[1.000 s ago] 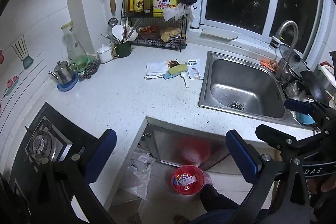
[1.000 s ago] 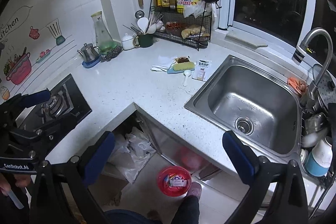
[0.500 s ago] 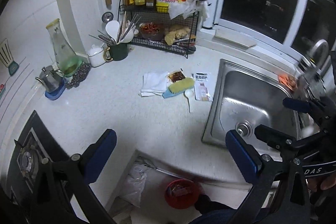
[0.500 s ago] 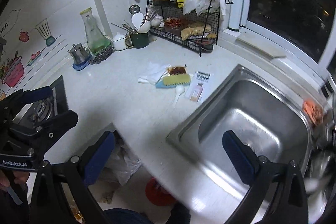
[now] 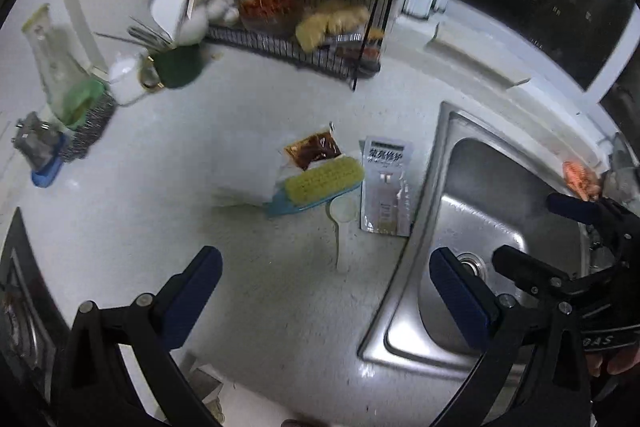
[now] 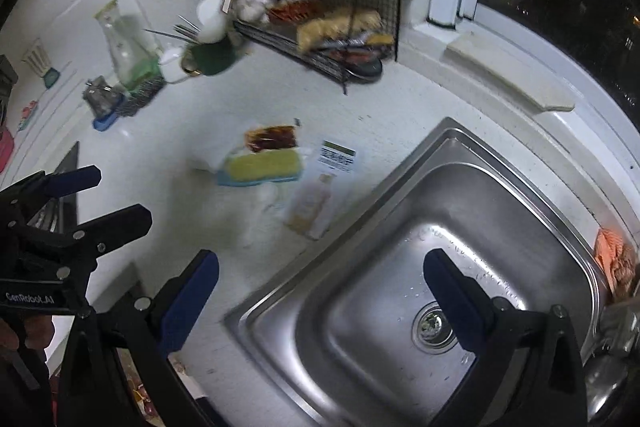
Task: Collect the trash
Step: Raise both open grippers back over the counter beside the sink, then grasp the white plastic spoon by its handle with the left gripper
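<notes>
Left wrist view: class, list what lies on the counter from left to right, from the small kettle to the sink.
Kettle → green mug → scrub brush → white packet → sink.

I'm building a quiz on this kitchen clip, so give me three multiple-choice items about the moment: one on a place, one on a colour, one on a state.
1. Where does the white printed sachet lie?
A. in the steel sink
B. on the white countertop beside the sink
C. on the wire rack

2. What colour are the scrub brush's bristles?
A. yellow
B. red
C. black

3. How is the left gripper?
A. shut on the sachet
B. shut on the brush
C. open, holding nothing

Key: B, it lies flat by the steel sink rim; A, yellow bristles over a blue base; C, its fingers stand wide apart above the counter.
</notes>
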Demonstrator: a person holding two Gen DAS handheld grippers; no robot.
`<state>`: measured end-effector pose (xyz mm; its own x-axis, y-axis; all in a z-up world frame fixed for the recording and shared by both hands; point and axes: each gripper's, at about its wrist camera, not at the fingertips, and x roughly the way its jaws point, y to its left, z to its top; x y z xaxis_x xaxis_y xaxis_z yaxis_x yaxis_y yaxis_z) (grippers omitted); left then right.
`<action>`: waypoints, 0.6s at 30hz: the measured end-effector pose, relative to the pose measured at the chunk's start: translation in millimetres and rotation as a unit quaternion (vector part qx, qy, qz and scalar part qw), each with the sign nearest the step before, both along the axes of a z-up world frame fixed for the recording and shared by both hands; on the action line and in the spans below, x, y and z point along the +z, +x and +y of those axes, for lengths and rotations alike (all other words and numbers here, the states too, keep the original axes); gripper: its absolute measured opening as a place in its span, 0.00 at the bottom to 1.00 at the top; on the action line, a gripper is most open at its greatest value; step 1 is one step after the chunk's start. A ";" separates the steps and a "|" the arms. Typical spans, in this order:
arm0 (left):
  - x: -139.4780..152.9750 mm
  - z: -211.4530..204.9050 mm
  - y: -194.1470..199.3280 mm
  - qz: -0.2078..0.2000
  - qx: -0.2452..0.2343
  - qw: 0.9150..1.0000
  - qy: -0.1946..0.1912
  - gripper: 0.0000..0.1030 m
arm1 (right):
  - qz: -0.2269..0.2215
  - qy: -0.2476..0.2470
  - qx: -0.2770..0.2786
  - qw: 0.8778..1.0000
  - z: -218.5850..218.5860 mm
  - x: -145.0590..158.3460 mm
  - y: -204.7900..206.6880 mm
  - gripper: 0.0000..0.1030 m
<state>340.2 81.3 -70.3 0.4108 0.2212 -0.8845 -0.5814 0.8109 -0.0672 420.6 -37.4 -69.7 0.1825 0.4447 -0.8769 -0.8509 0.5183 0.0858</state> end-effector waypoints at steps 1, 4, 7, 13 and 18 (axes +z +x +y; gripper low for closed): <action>-11.8 3.5 10.2 0.010 -0.001 1.000 -0.005 1.00 | 0.003 -0.006 0.000 1.000 3.2 -5.5 7.4 0.99; -39.3 12.7 32.8 0.031 0.002 0.999 -0.022 1.00 | 0.017 -0.025 -0.001 1.000 9.2 -25.8 27.0 0.99; -60.3 17.5 46.6 0.050 0.001 0.998 -0.025 1.00 | 0.030 -0.042 0.005 0.999 12.9 -46.9 40.3 0.99; -98.7 21.8 58.8 0.096 -0.006 0.995 -0.032 0.94 | 0.046 -0.057 0.007 0.997 18.8 -71.9 58.9 0.99; -113.9 28.7 63.6 0.105 -0.001 0.994 -0.041 0.88 | 0.071 -0.065 -0.003 0.995 21.8 -88.8 67.6 0.99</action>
<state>403.8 110.0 -184.2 0.2153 0.1440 -0.9659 -0.5878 0.8090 -0.0104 488.2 -15.6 -158.5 0.0554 0.3251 -0.9440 -0.8317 0.5382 0.1366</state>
